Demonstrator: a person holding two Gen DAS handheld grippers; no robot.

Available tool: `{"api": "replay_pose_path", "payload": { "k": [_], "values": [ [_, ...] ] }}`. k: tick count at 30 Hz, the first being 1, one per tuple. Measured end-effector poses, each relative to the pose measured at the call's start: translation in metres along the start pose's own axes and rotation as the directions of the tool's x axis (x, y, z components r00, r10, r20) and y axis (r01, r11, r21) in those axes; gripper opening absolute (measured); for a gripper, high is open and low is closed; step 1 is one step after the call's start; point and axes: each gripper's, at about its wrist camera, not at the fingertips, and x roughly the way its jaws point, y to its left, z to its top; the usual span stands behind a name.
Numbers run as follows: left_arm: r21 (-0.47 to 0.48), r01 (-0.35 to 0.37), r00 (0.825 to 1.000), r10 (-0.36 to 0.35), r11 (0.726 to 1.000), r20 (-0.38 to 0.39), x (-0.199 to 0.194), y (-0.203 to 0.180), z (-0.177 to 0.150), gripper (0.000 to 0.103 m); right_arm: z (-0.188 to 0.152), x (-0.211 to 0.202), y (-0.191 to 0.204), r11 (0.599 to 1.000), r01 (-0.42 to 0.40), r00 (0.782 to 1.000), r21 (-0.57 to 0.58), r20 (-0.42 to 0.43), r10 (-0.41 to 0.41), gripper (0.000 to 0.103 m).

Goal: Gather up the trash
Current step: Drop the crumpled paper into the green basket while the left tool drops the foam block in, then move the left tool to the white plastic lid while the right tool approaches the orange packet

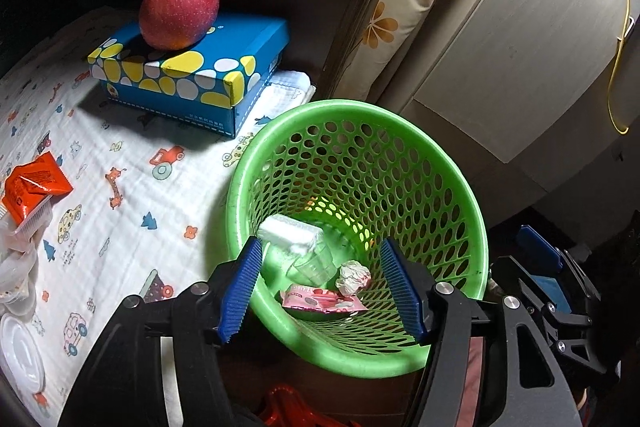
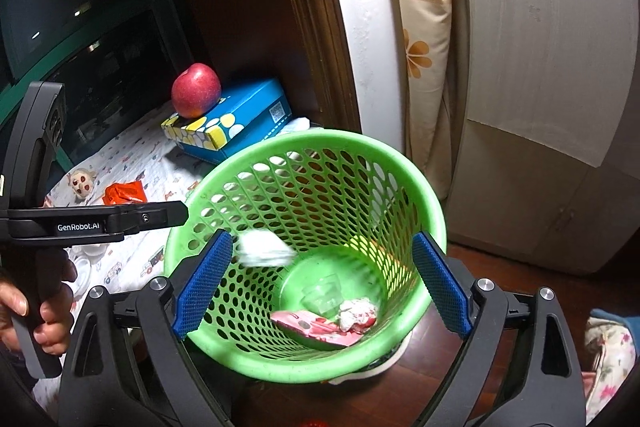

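A green perforated basket [image 1: 400, 123] [image 2: 424, 187] stands beside the cloth-covered table. At its bottom lie a pink wrapper [image 1: 320, 301] [image 2: 316, 331], a crumpled white paper [image 1: 352, 277] [image 2: 358, 311] and a clear plastic cup [image 1: 310, 263] [image 2: 322, 293]. A white piece [image 1: 288, 233] [image 2: 262, 247], blurred in the right wrist view, is inside the basket near its left wall, free of any pad. My left gripper [image 1: 320, 287] is open over the basket's near rim, nothing between its blue pads. My right gripper [image 2: 322, 283] is open wide above the basket, also empty.
A red apple [image 1: 180, 9] sits on a blue spotted box [image 1: 192, 75] at the table's back. An orange packet [image 1: 34, 187], white lids [image 1: 20, 351] and a small doll head [image 2: 82, 183] lie on the printed cloth [image 1: 120, 219]. A person's hand [image 2: 44, 319] grips the left tool. A pale wardrobe [image 2: 540, 87] stands to the right.
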Motion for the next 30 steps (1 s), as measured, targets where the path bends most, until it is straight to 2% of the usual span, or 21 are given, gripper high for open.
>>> {"api": "replay_pose_path", "payload": {
  "k": [5,13,14,16,19,22,23,30],
  "values": [
    [-0.019,-0.053,0.998,0.054,0.998,0.030,-0.019,0.021,-0.011,0.062,0.001,0.000,0.015,0.999,-0.028,1.000,-0.022,0.004,0.028,0.091],
    [-0.124,-0.136,0.987,0.145,0.983,0.070,-0.055,0.078,-0.040,0.062,0.004,0.005,0.055,0.992,-0.092,0.996,-0.091,-0.003,0.092,0.094],
    [-0.139,-0.146,0.985,0.157,0.979,0.072,-0.059,0.087,-0.044,0.064,0.004,0.006,0.061,0.990,-0.102,0.995,-0.099,-0.005,0.102,0.095],
    [-0.169,-0.180,0.977,0.196,0.969,0.080,-0.068,0.104,-0.054,0.070,0.004,0.008,0.074,0.986,-0.123,0.992,-0.116,-0.012,0.122,0.096],
    [-0.207,-0.224,0.966,0.245,0.953,0.082,-0.078,0.129,-0.068,0.071,0.003,0.012,0.094,0.977,-0.151,0.988,-0.147,-0.028,0.149,0.096],
    [-0.244,-0.277,0.949,0.304,0.929,0.080,-0.089,0.155,-0.084,0.082,0.001,0.017,0.115,0.968,-0.180,0.983,-0.174,-0.046,0.175,0.096],
    [-0.254,-0.294,0.943,0.323,0.922,0.080,-0.093,0.163,-0.090,0.082,0.001,0.019,0.122,0.964,-0.191,0.981,-0.183,-0.053,0.185,0.096],
    [-0.285,-0.365,0.920,0.390,0.886,0.037,-0.106,0.223,-0.124,0.090,-0.003,0.029,0.164,0.939,-0.254,0.967,-0.233,-0.090,0.239,0.096]
  ]
}}
